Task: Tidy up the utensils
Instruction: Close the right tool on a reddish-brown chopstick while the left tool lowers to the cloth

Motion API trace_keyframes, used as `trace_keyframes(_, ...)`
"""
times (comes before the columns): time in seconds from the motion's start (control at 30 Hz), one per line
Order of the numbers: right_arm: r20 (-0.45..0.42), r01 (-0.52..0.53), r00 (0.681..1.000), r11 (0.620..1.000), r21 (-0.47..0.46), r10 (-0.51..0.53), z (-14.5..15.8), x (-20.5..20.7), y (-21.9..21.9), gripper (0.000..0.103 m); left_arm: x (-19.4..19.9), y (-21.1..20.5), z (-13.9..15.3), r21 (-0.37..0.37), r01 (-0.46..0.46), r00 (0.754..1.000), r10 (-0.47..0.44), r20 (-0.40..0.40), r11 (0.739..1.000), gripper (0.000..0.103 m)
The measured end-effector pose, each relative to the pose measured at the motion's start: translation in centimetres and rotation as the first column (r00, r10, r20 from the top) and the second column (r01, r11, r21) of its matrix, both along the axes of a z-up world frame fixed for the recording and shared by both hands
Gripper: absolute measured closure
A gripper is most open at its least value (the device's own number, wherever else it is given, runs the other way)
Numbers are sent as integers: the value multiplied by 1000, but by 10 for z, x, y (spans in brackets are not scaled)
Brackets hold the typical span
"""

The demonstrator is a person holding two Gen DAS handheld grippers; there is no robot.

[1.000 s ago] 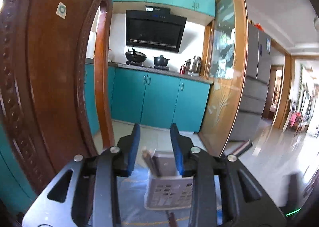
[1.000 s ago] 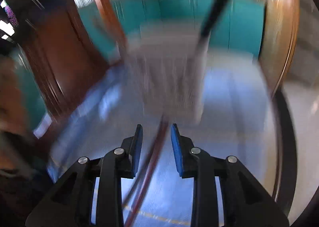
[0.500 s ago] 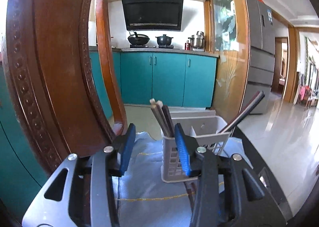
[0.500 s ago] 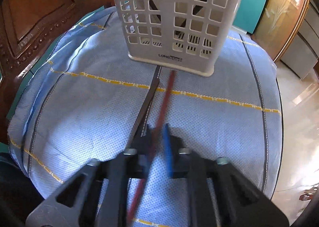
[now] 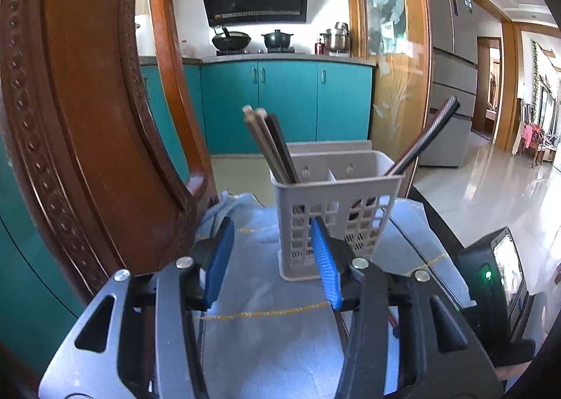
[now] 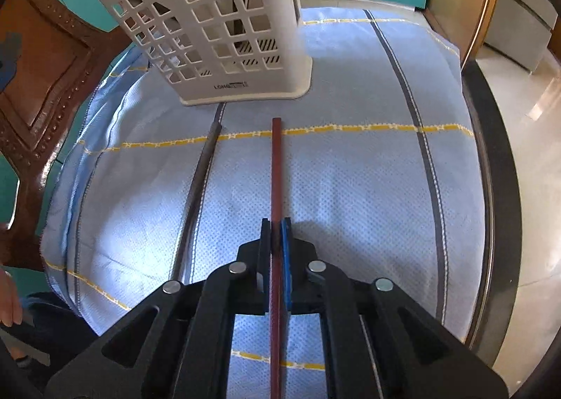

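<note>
The right tool (image 6: 276, 235) is clamped on a reddish-brown chopstick (image 6: 276, 167), whose far end is pointed at the base of the white utensil caddy (image 6: 224, 30). Left of it, a dark chopstick (image 6: 198, 188) is laid flat on the blue cloth (image 6: 350, 171) of the table (image 6: 489, 188), its far tip close to the caddy's foot.

The left tool (image 5: 271, 267) is held partly open with nothing between its pads; its jaws have just been widening. Just beyond it the caddy (image 5: 336, 220) is seen upright on the cloth (image 5: 266, 336), divided into two compartments. Several chopsticks (image 5: 268, 144) are leaned in the left compartment, and one dark chopstick (image 5: 426, 139) is leaned in the right. A carved wooden chair back (image 5: 80, 118) is crowded against the table's left side.
</note>
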State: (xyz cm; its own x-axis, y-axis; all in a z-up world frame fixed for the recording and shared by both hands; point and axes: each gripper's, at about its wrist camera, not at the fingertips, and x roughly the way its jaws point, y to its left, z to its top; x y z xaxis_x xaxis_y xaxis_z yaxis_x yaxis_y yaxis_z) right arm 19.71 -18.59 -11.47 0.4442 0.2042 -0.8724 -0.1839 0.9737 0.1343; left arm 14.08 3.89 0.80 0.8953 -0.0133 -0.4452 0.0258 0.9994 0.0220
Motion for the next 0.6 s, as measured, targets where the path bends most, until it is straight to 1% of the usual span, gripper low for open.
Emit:
trace_keyframes(0.03,22,-6,1000,999,-31,7,0,-1,3,90,1,-1,-2,-3,4,1000,-4,-7,1000,53)
trace_keyframes(0.1,50,-16,999,995,-94,21,0,-2,9,87,2,-4,-6,-8,12,1000,-12,-22,1000,52)
trace_keyframes(0.2,77,-27,996,988,-152,40,-1,-3,18,87,2,-9,-11,-2,19,999,-19,-39,1000,49)
trace_keyframes(0.23,78,-25,996,987,-156,38,-2,-3,18,92,3,-11,-13,2,21,999,-20,-47,1000,48)
trace_keyframes(0.27,74,-24,997,988,-151,35,-2,-2,17,96,3,-13,-15,5,23,998,-23,-54,1000,48)
trace_keyframes(0.33,62,-4,998,991,-132,12,-2,-1,13,96,3,-16,-19,9,31,997,-30,-77,999,46)
trace_keyframes(0.43,44,57,998,994,-92,-54,-1,3,1,97,8,-22,-34,8,48,989,-46,-139,999,44)
trace_keyframes(0.5,26,108,994,993,-52,-107,1,7,-12,97,12,-26,-47,3,61,979,-60,-194,998,44)
trace_keyframes(0.57,8,131,991,991,-14,-131,1,12,-18,97,18,-30,-62,-8,78,960,-78,-270,997,44)
trace_keyframes(0.6,3,135,991,991,-3,-135,1,13,-20,97,20,-32,-67,-14,82,952,-82,-294,997,44)
